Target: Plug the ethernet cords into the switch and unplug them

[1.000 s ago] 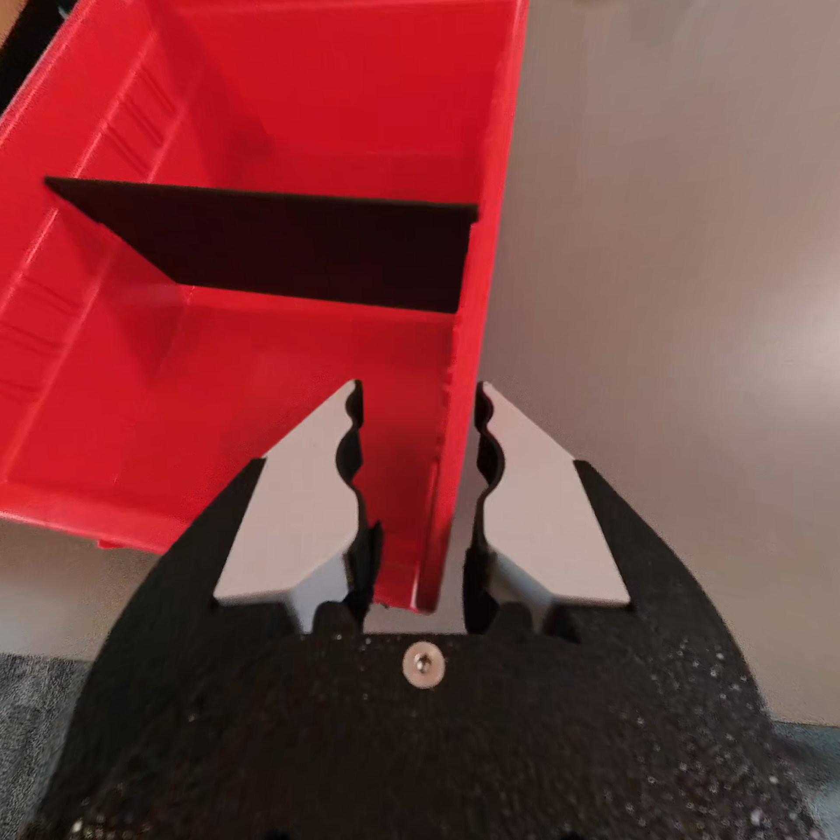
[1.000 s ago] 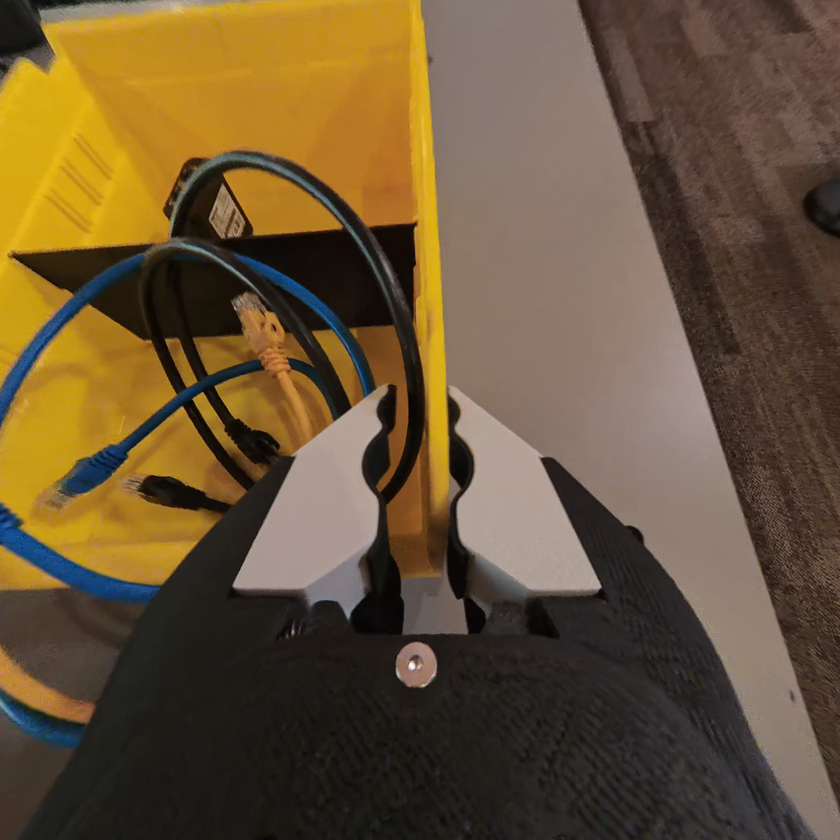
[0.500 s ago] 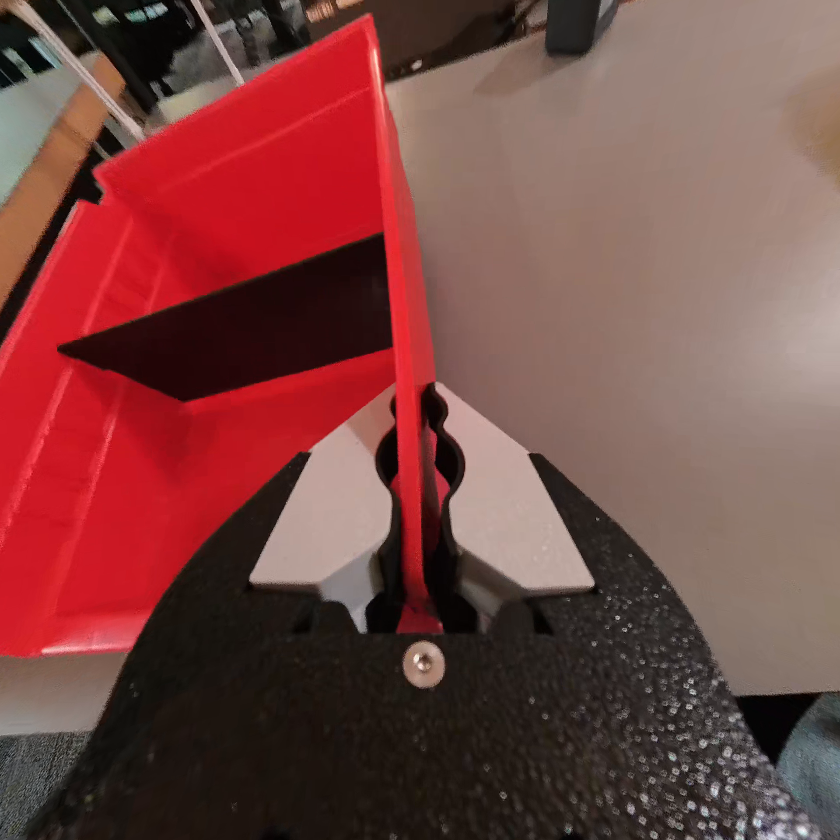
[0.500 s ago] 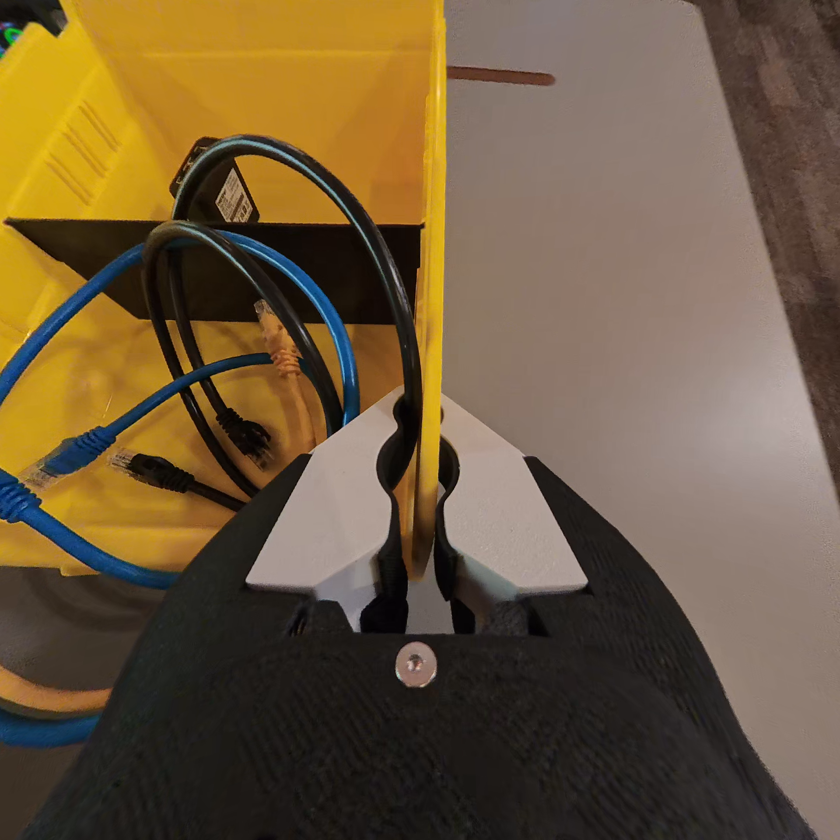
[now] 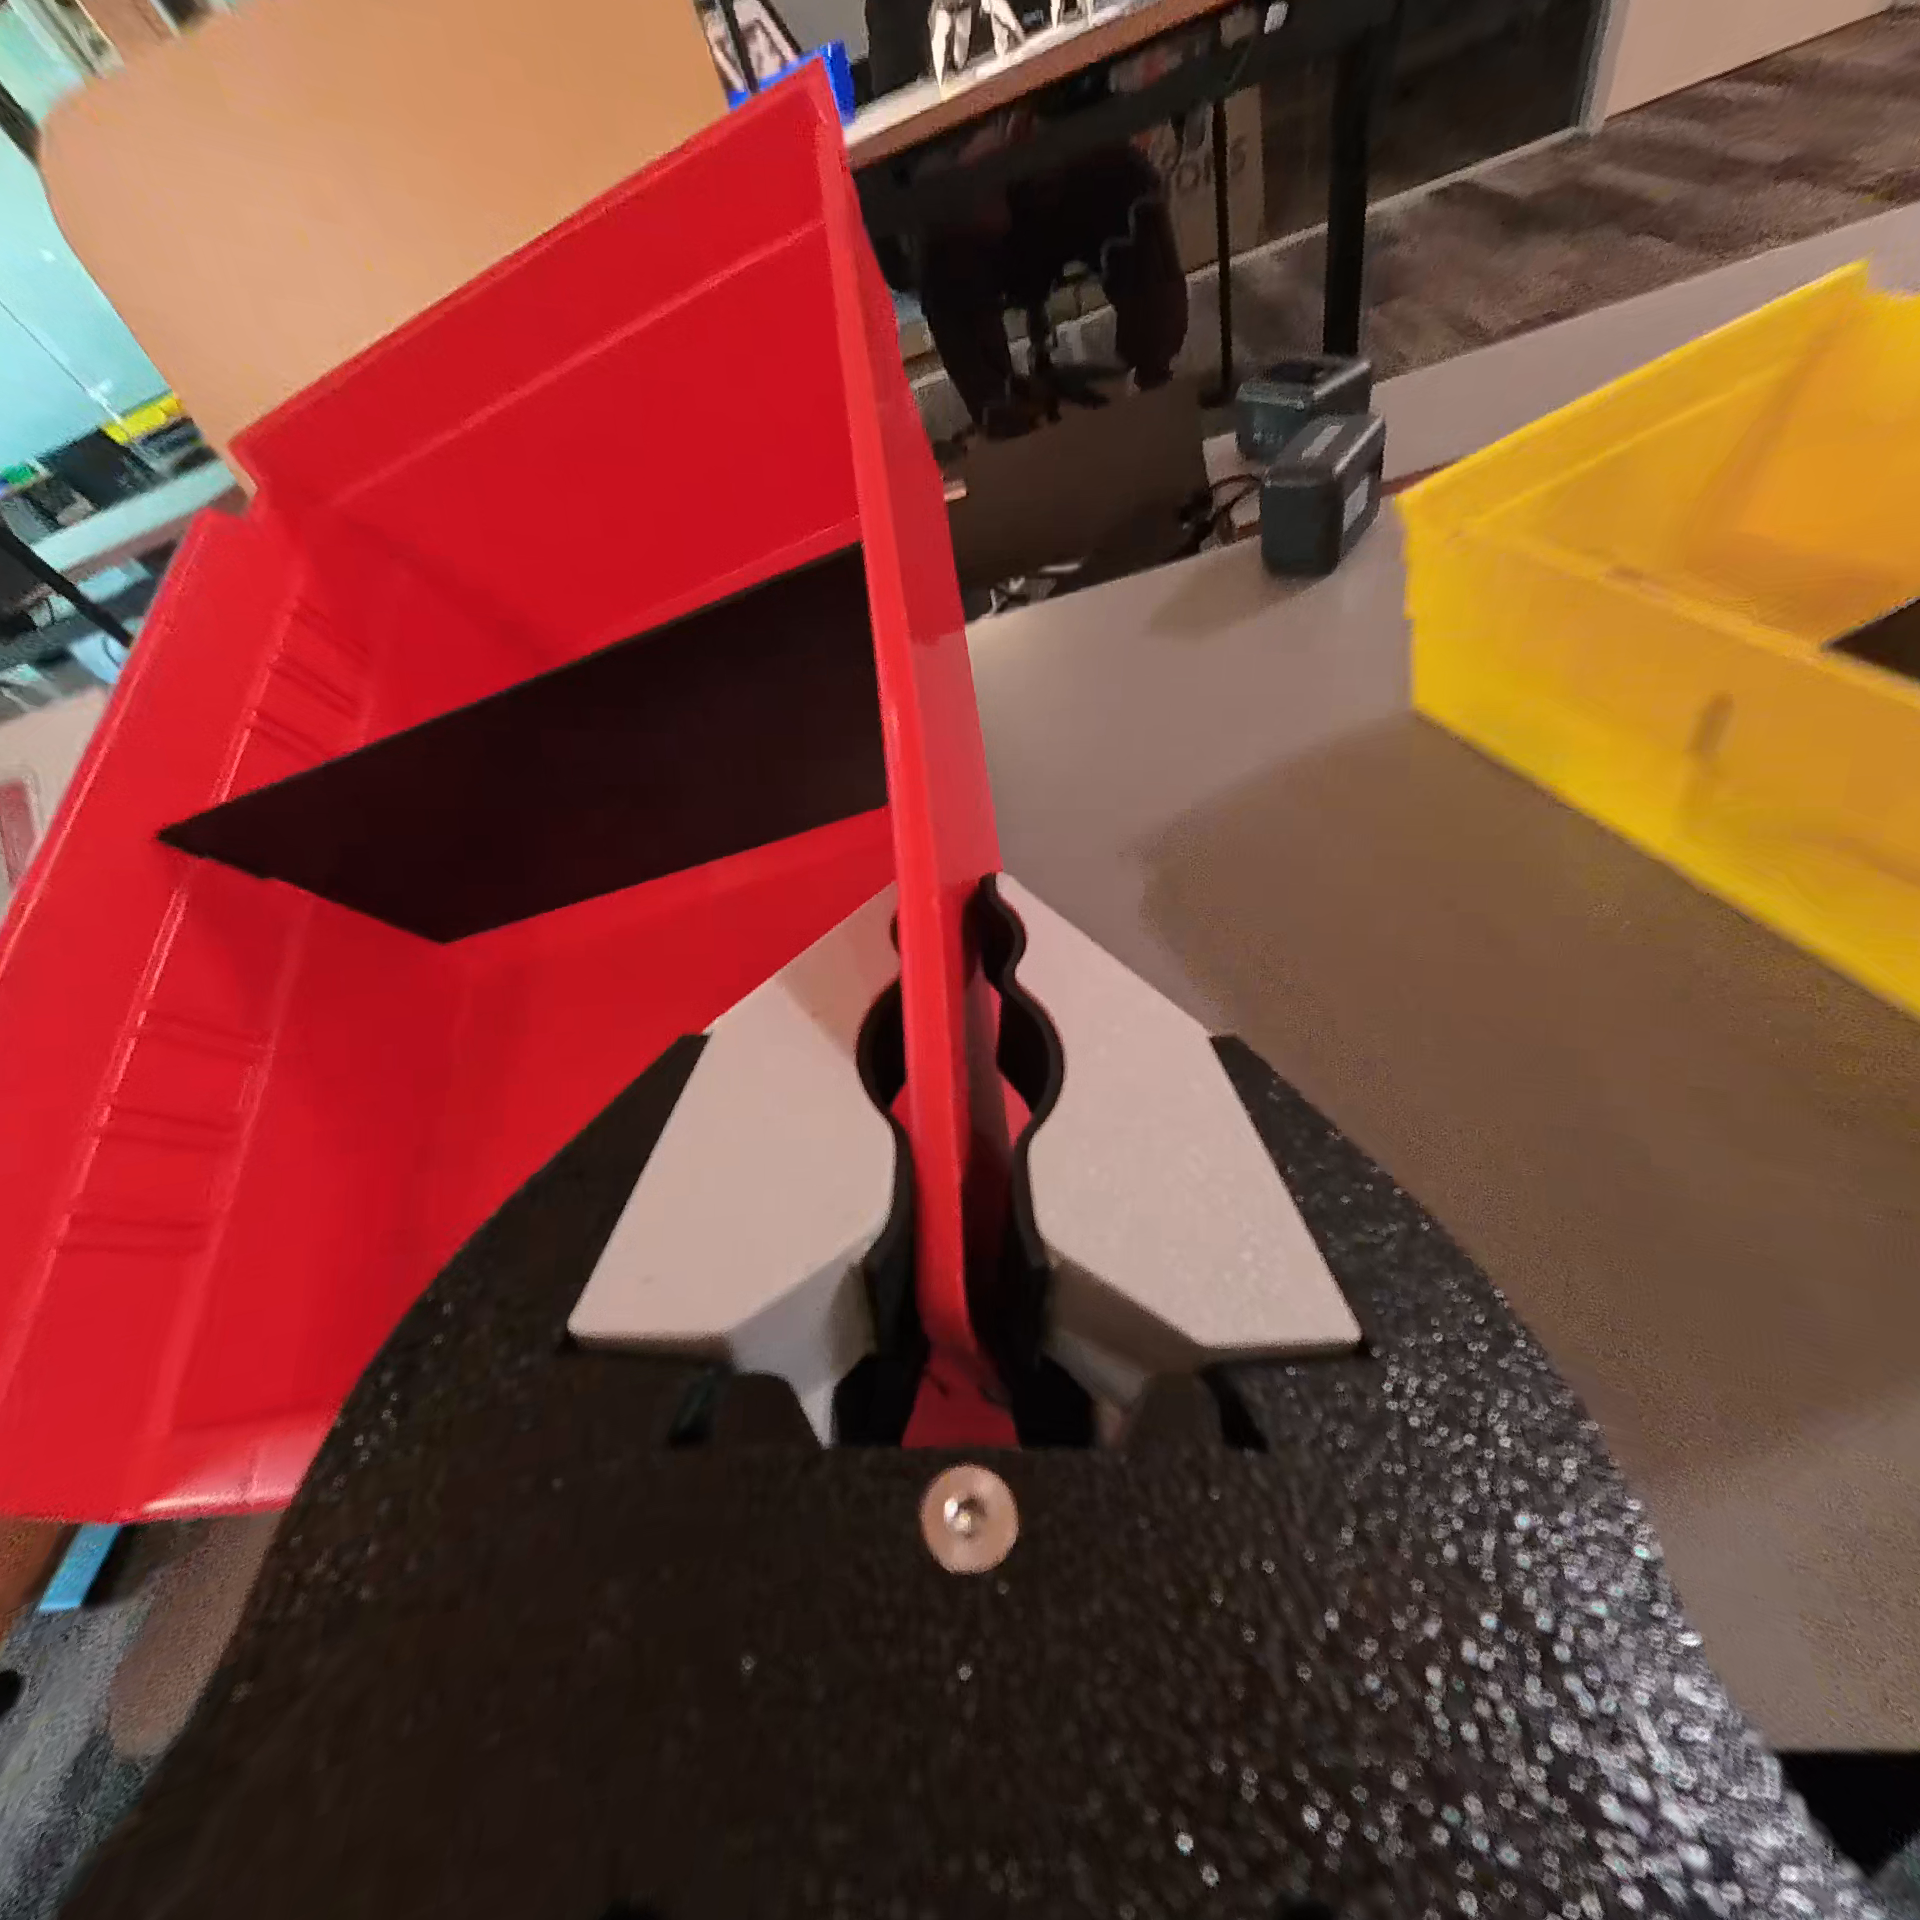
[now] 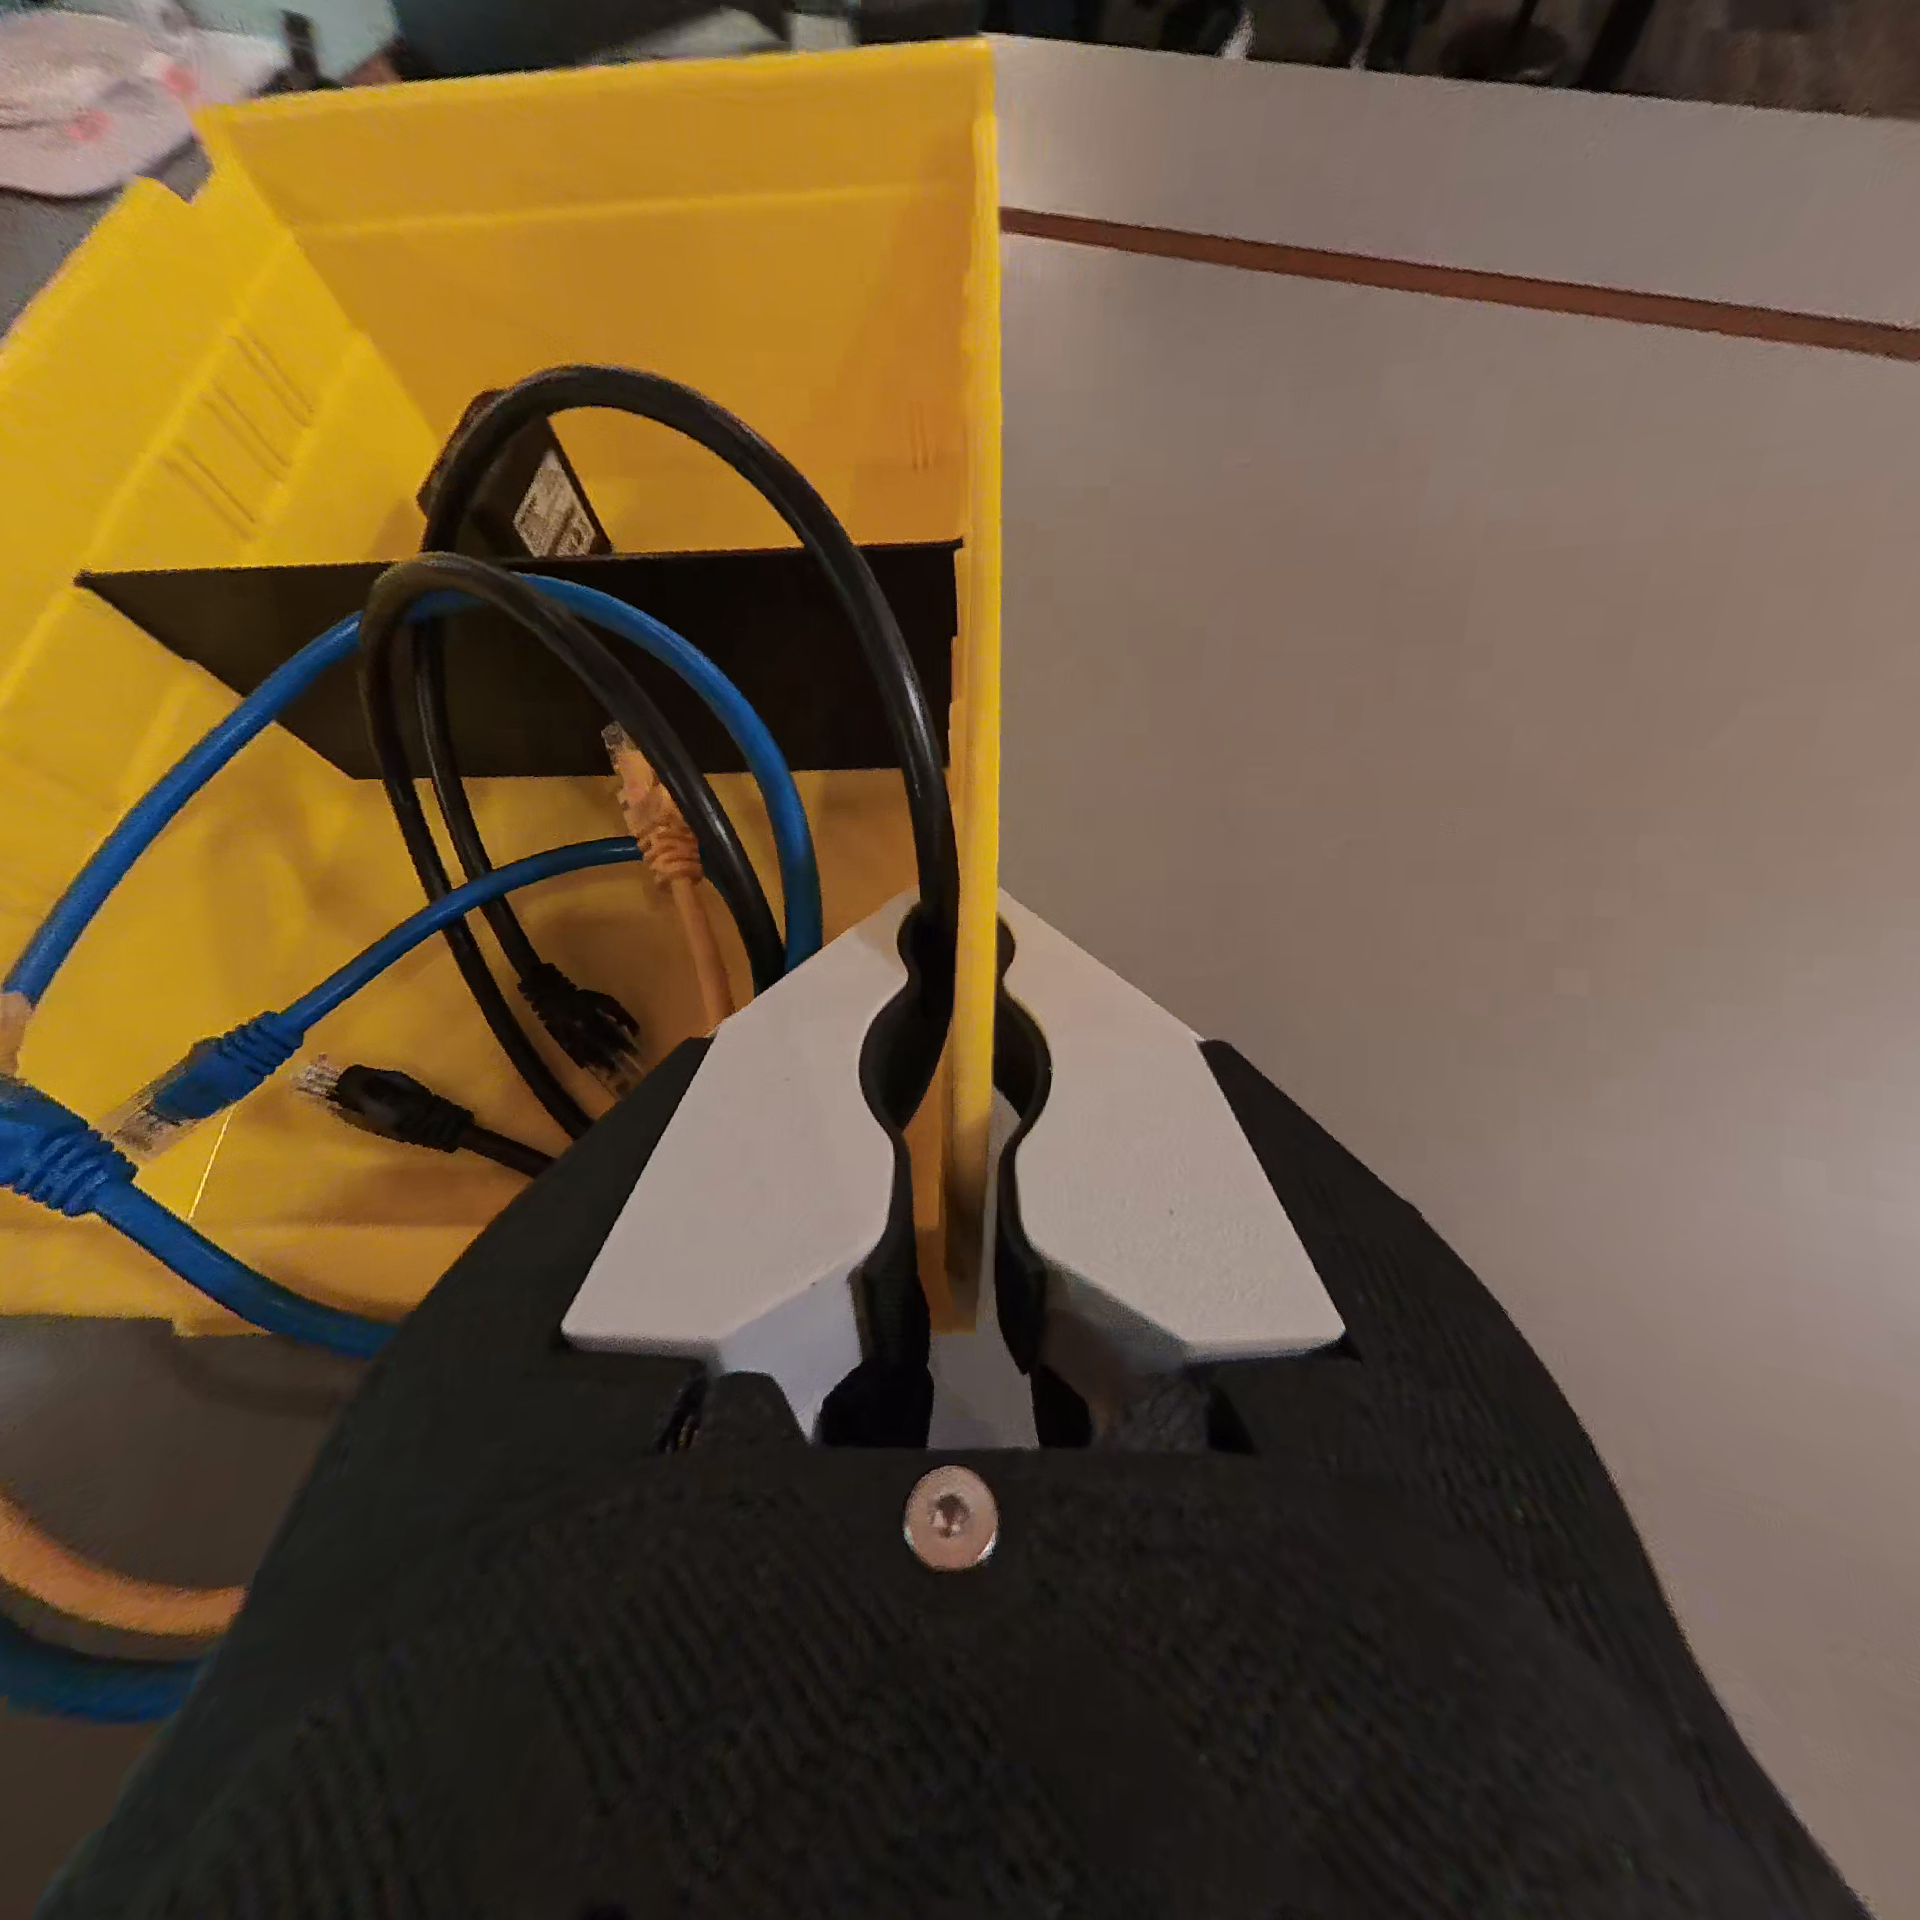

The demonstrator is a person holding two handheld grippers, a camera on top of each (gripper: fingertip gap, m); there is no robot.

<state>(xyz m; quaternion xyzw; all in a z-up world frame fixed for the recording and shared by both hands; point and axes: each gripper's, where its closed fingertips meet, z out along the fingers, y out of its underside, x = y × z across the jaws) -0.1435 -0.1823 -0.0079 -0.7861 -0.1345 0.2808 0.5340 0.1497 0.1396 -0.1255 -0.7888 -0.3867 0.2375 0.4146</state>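
1. A setup step is judged in hand: the left hand-held gripper (image 5: 943,1049) is clenched on the side wall of the empty red bin (image 5: 499,582), the right hand-held gripper (image 6: 954,1049) on the yellow bin (image 6: 623,260)
2. The ethernet cords (image 6: 665,665) lie looped inside the yellow bin; the switch is probably the black box (image 6: 540,509) behind the divider (image 6: 727,665)
3. Next, the bins must be set on the surface (image 6: 1455,727) and released
4. A black cord loop beside the right fingers could snag

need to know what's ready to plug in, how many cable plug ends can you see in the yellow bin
4 in the yellow bin: orange plug by the divider, blue plug at left, two black plugs on the floor. More may be hidden.
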